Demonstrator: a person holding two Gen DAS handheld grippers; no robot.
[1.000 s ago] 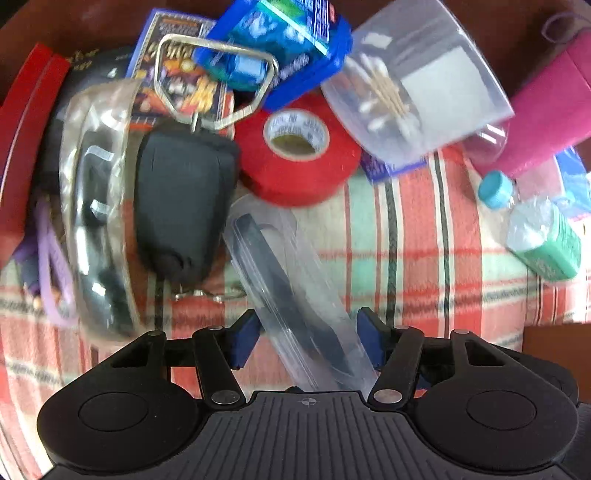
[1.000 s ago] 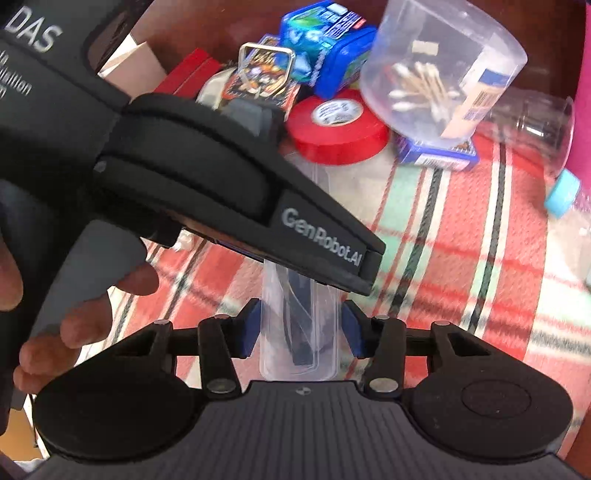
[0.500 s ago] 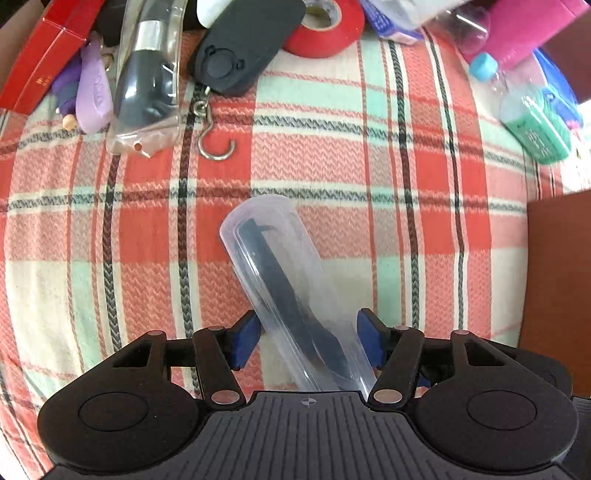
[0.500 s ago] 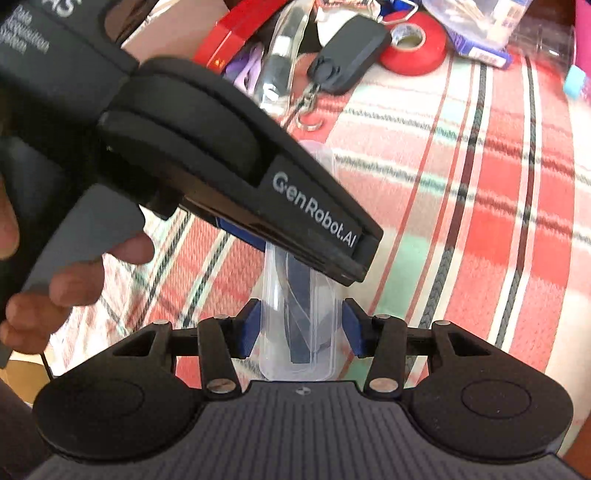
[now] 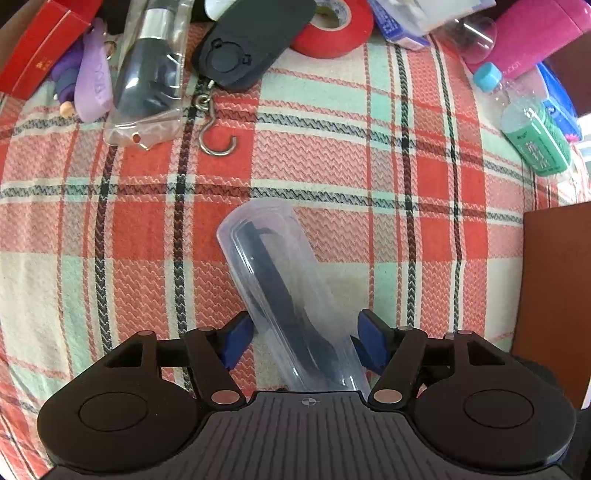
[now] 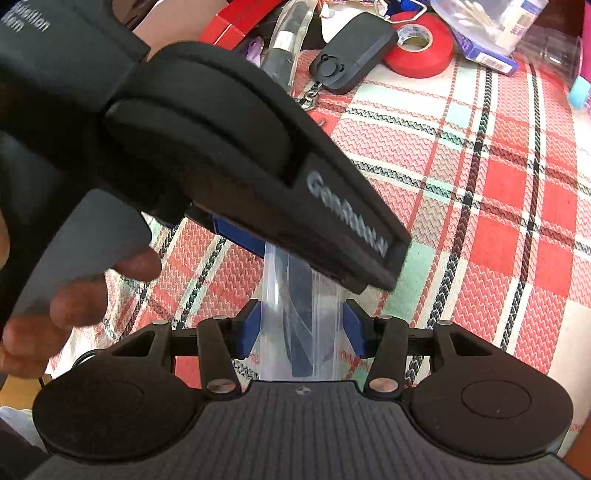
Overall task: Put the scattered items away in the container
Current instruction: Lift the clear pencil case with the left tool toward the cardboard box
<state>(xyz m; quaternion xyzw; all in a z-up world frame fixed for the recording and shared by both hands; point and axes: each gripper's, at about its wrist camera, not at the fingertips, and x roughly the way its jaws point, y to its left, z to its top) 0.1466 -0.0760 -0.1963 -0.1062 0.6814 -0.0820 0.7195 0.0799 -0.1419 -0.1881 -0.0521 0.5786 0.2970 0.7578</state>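
A clear plastic case (image 5: 273,266) with a dark tool inside hangs above the plaid cloth (image 5: 388,177). My left gripper (image 5: 304,343) is shut on it, blue pads pressing both sides, and its rounded far end points away from me, free. In the right wrist view the same case (image 6: 325,314) sits between the blue pads of my right gripper (image 6: 302,328), which is shut on it too. The left tool's black housing (image 6: 240,147) crosses above and hides the case's upper part. A hand (image 6: 74,306) holds that tool's grip.
Scattered along the cloth's far edge are a red tape roll (image 5: 332,33), a black fob (image 5: 251,44) with a metal hook (image 5: 216,140), a bagged black brush (image 5: 147,85), a purple figure (image 5: 94,81) and a red box (image 5: 33,55). A green bottle (image 5: 535,144) lies right, above a brown panel (image 5: 554,295).
Both grippers have drawn back from the pile with the case held between them. The tape, fob and boxes went from close up to far at the top of both views.
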